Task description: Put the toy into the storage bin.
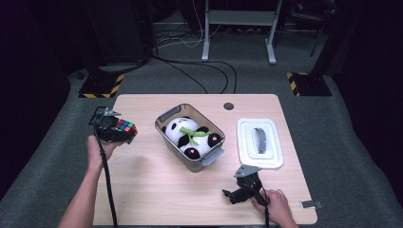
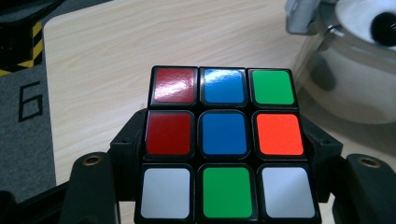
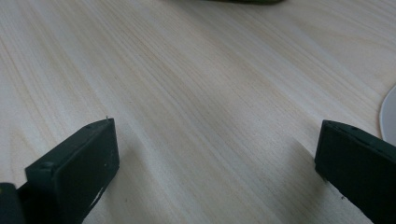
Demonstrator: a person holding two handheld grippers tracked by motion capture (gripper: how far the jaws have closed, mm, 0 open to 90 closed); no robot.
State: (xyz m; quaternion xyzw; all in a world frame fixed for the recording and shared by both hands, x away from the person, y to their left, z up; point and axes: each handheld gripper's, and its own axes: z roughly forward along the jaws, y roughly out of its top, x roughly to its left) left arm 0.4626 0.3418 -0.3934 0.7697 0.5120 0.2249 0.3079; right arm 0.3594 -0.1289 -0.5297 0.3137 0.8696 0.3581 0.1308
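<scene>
From the high view, we see the left hand-held gripper [image 1: 115,131] at the left side of the wooden counter [image 1: 152,185], its jaws closed on a Rubik's cube [image 1: 125,128] and holding it just above the counter, a little left of a clear plastic bin [image 1: 216,154]. A panda plush toy [image 1: 187,135] with a green bamboo sprig lies inside the bin. To the right of the bin, apart from it, a white lid [image 1: 244,142] with a grey handle lies flat. The right hand-held gripper [image 1: 234,194] rests near the front edge of the counter, its jaws spread and holding nothing, with the person's right hand [image 1: 278,205] behind it.

In the left gripper view, we see the Rubik's cube [image 2: 224,144] pinched between the two black jaws, one pressing on each side. Its upper face shows red, blue and green in the far row, red, blue and orange in the middle, and white, green and white nearest. The clear plastic bin [image 2: 355,88] stands at the upper right, on the counter [image 2: 121,51].

In the right gripper view, we see the two black jaws wide apart, with bare counter [image 3: 210,116] between them and an edge of the white lid [image 3: 390,116] at the right.
</scene>
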